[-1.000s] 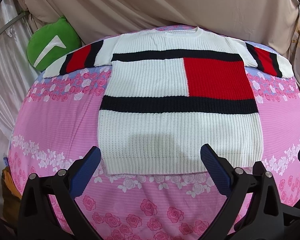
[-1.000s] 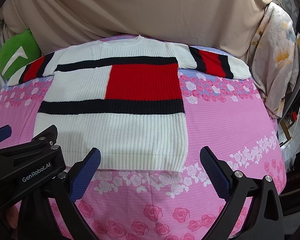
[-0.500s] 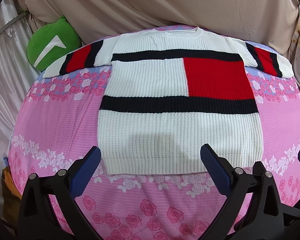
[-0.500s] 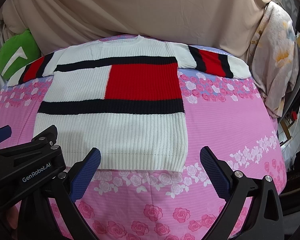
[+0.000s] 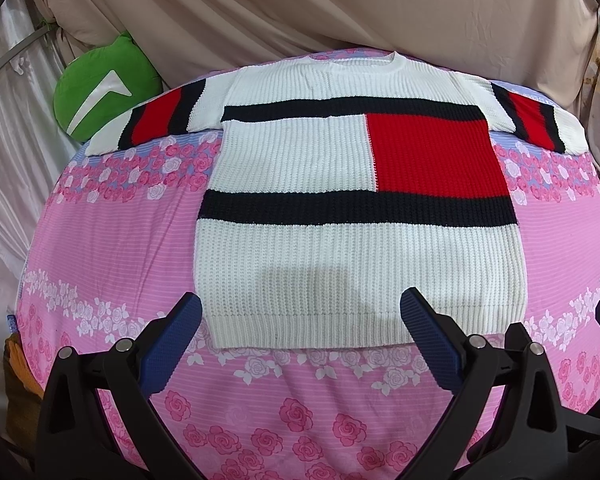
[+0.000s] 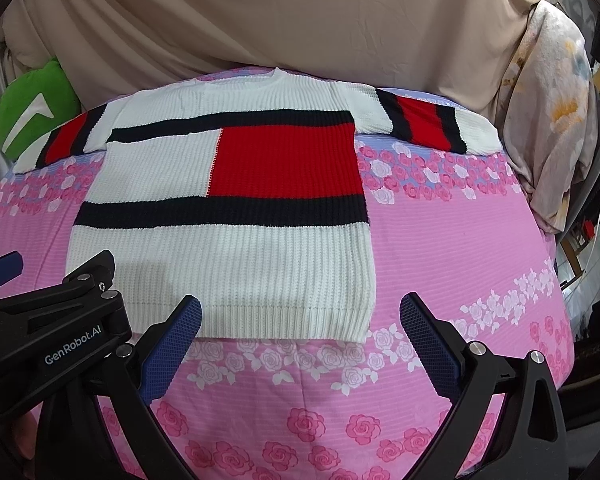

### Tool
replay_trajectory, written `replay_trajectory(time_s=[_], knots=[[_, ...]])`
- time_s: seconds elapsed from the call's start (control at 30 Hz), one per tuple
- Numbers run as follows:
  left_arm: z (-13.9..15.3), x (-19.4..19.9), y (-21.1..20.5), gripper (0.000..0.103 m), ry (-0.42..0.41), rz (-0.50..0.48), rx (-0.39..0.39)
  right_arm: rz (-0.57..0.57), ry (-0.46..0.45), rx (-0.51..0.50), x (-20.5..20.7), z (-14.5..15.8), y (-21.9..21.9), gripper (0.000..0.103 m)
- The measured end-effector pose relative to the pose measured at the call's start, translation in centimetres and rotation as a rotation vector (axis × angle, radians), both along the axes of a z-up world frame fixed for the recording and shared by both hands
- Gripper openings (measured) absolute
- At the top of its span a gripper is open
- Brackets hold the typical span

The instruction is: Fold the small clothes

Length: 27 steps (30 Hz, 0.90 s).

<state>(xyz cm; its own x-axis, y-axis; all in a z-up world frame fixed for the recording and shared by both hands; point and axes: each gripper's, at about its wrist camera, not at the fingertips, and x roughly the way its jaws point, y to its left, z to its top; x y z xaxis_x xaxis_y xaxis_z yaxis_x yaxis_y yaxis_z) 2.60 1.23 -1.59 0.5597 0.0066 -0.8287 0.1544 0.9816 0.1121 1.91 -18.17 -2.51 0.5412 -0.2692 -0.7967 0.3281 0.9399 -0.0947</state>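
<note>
A knitted sweater lies flat in the middle of the frame on the pink floral bed, sleeves spread. Both the left gripper and right gripper hover wide apart near its hem, empty.

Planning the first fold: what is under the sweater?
The sweater lies flat on the pink rose-print bedsheet. Whatever is beneath its body is covered.

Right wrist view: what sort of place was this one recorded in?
Most likely a home bedroom. The knit sweater lies flat on a pink rose-print bedsheet, a green cushion sits at the far left, and a beige drape hangs behind.
</note>
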Motion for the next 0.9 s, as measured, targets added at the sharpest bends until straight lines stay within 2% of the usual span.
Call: replay_trajectory(time_s=[0.17, 0.27, 0.43, 0.53, 0.67, 0.9], knots=[[-0.4, 0.1, 0.1, 0.097, 0.003, 0.001, 0.003, -0.001, 0.006, 0.013, 0.2, -0.7, -0.1, 0.098], [-0.7, 0.6, 0.6, 0.097, 0.025, 0.008, -0.023, 0.005, 0.019, 0.046, 0.7, -1.4, -0.4, 0.098], [-0.8, 2.8, 2.3, 0.097, 0.04, 0.075, -0.053, -0.003, 0.007, 0.131, 1.0, -2.6, -3.1, 0.098], [-0.9, 4.6, 3.6, 0.097, 0.042, 0.124, -0.087, -0.03, -0.02, 0.183, 1.1, -3.6, -6.8, 0.098], [-1.1, 7.7, 5.1, 0.097, 0.018, 0.2, -0.099, -0.073, -0.088, 0.177, 2.1, -4.1, -13.7, 0.098], [-1.9, 12.6, 5.6, 0.097, -0.011, 0.301, -0.074, -0.223, -0.262, 0.159, 7.5, -5.3, -30.7, 0.098]])
